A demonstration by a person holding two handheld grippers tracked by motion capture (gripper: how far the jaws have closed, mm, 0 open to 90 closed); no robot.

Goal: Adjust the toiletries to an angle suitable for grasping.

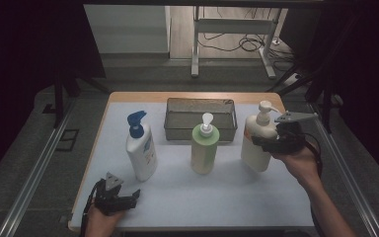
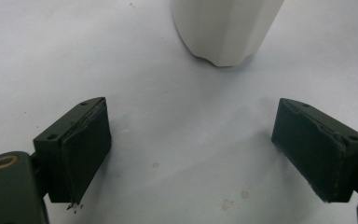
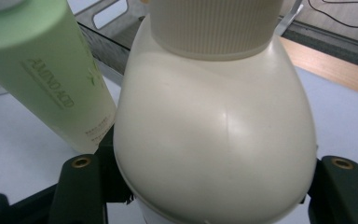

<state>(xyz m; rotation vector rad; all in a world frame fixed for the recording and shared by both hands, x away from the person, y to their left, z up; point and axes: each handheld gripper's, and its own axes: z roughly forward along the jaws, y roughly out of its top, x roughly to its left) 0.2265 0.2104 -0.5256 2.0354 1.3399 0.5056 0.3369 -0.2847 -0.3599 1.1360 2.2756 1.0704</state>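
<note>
Near the right edge of the table [image 1: 187, 207], a cream pump bottle [image 1: 256, 143] is gripped by the right gripper [image 1: 271, 143], whose jaws are closed against the two sides of the bottle's rounded shoulder; in the right gripper view the cream pump bottle [image 3: 214, 126] is seen bulging between the dark jaws just below its ribbed collar. The bottle is tilted slightly, and whether its base touches the pale mat cannot be told. Just to its left, towards the middle of the table, a green pump bottle [image 1: 203, 148] is stood upright, close beside the cream one but not seen to touch it. Behind these two, towards the far edge, a wire mesh basket [image 1: 201, 118] is set. Further left, a white bottle with a blue pump [image 1: 140, 148] is stood upright. At the near left corner, the left gripper [image 1: 131, 197] is held low over the mat with its jaws spread wide and nothing between them; in the left gripper view the rounded base of the white bottle [image 2: 223, 32] is seen ahead of the jaws, apart from them.
</note>
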